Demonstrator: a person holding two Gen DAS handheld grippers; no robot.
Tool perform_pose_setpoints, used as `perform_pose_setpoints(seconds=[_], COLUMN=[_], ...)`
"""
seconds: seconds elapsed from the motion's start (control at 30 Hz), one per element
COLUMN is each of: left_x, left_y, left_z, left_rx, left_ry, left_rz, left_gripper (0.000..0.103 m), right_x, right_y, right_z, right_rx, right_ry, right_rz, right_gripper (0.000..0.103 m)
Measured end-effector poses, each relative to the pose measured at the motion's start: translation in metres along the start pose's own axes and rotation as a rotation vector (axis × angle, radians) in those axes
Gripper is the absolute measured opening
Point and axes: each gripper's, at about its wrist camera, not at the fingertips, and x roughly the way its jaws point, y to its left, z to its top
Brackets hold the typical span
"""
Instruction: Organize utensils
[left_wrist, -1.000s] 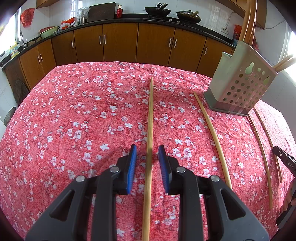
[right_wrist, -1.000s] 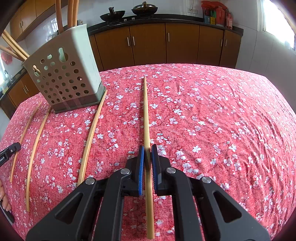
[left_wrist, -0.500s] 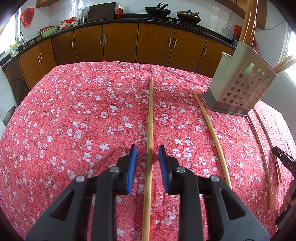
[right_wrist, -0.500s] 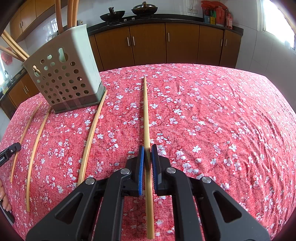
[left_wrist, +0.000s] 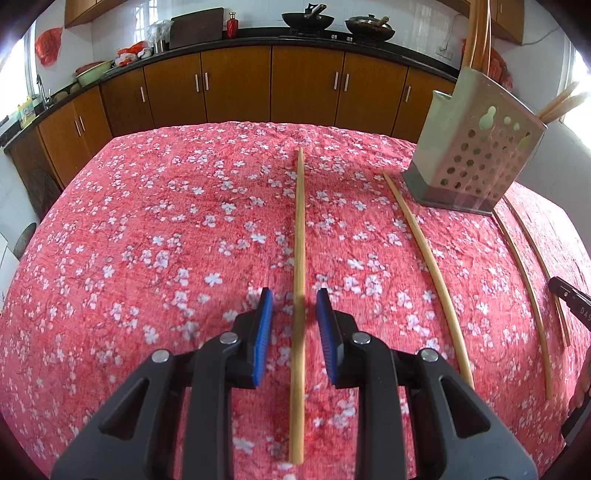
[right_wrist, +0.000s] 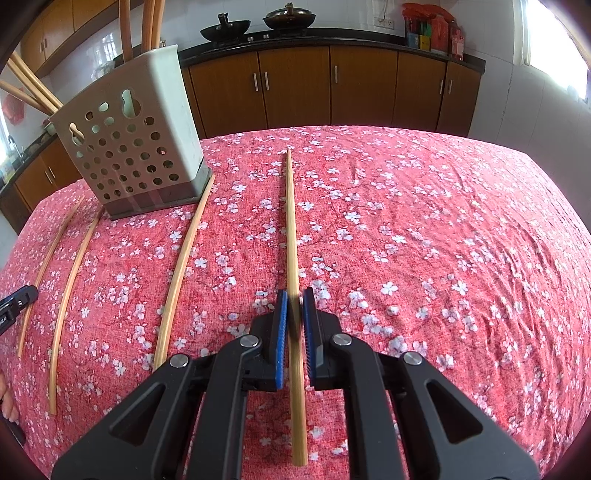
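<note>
**Two claws set over two chopsticks on the flowered table**

The table (left_wrist: 155, 229) is covered by a red cloth printed with white blossoms. A pale, perforated utensil holder (right_wrist: 136, 162) is seen standing upright at about ten o'clock in the right wrist view, and at about two o'clock in the left wrist view (left_wrist: 476, 162); several long sticks are stood in it, leaning out of its top.

Five bamboo chopsticks are laid flat on the cloth, roughly parallel and running from six toward twelve o'clock. All are light tan, plain and slender, with a taper toward the far tip.

The right claw (right_wrist: 295, 299) is closed narrowly on the right-hand chopstick (right_wrist: 291, 236), whose shaft is clamped between the blue pads; most of its length is stretched ahead toward twelve o'clock, and a short butt end is left behind toward six.

The left claw (left_wrist: 294, 299) is held partly open astride the left-hand chopstick (left_wrist: 300, 229). A gap is left between each pad and the shaft, so no pressing is shown.

Three more chopsticks (right_wrist: 181, 266) are spread between the two claws, one of them lying just beside the holder's base.
</note>
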Motion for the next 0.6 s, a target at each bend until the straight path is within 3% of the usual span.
perform_pose_setpoints(seconds=[0.1,0.17,0.37,0.6], left_x=[-0.001,-0.003,-0.012,-0.046], left_y=[-0.001,0.001,0.001,0.011], left_z=[-0.002,-0.004,-0.007,0.003], left_rx=[-0.005,-0.014,0.008,-0.005], left_ry=[-0.001,0.000,-0.005,-0.082], left_rz=[0.010,0.009,0.005,-0.016], left_gripper=[0.020,0.009,0.008,0.008], right_x=[-0.004,-0.005,-0.018,-0.055], right_y=[0.001,0.000,-0.003,-0.010], right_z=[-0.003,-0.004,-0.009,-0.004], right_rx=[0.003,0.005,0.013,0.036], right_ry=[-0.001,-0.001,-0.031,-0.129], right_rz=[0.004,0.010,0.027,0.054], right_gripper=[0.009,0.009,0.008,0.008])
